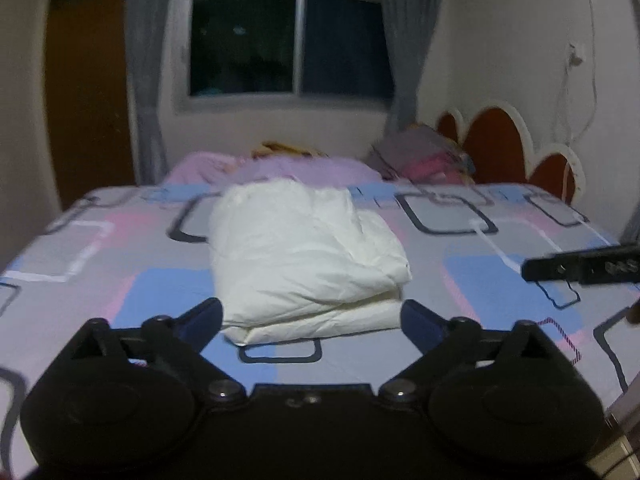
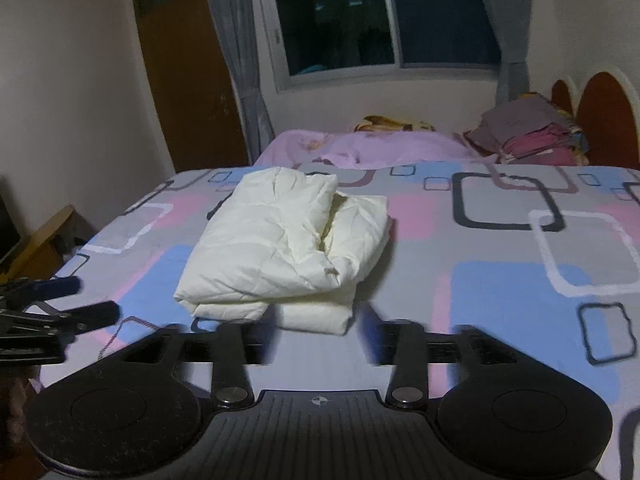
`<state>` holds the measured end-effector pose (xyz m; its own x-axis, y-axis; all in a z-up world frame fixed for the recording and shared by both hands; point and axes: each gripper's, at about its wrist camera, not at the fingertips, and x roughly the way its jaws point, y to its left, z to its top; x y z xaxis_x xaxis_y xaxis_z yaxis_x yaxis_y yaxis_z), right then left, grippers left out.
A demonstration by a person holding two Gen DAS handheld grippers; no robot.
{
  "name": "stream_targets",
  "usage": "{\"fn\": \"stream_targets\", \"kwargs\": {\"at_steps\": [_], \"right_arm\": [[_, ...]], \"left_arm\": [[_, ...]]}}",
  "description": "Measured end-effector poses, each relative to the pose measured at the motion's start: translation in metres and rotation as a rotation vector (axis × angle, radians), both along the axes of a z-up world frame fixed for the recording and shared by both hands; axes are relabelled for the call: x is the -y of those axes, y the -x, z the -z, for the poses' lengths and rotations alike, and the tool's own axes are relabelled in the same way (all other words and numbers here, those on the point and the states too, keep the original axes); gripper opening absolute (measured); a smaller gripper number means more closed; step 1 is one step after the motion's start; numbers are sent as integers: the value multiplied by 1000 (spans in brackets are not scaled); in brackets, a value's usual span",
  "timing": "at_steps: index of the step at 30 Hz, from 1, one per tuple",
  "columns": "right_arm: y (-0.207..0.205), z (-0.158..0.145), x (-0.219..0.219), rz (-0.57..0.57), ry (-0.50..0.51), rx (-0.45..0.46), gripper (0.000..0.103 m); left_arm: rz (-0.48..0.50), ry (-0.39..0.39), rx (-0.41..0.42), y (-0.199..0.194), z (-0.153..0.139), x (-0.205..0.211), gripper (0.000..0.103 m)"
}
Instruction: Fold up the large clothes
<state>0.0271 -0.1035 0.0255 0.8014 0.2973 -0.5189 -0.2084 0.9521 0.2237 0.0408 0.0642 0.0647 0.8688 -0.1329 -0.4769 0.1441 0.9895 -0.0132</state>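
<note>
Broadly, a bedroom: dark window (image 1: 280,36), grey curtains (image 2: 236,52), brown door (image 2: 184,80). Below, the bed (image 1: 500,280) wears a sheet of pink, blue and grey squares. At its middle lies the cream garment (image 2: 276,240), folded, long axis running away toward the window. Both tongs stand released, the left gripper (image 1: 311,318) and right gripper (image 2: 316,344) just short of its near edge, holding nothing.

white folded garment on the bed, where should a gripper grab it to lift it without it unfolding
Grip the stacked near edge of the white folded garment, where the layers lie one on another and face the grippers. Come in low from the near side along the bedsheet, so one finger slides beneath the whole stack. The left gripper and right gripper are both open and empty; one at each near corner would probably keep it flat.
</note>
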Motion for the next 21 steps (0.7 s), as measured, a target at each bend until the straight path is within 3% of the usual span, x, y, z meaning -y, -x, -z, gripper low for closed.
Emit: {"fn": "stream_targets", "kwargs": {"at_steps": [3,10,15,21], "right_arm": [[31,-6,4,8,8,39,103],[86,-10,-1,27,29,47,103],[109,-7,-12,53,119,65,103],[119,-10,-12,59,134,84,103]], "left_arm": [[-59,17,50,29,-9,2,102],[-115,9,26,73,-7,14,103],[-138,-10,20,95,-6,19,103],[-144,-33,42,109,-15,20,103]]}}
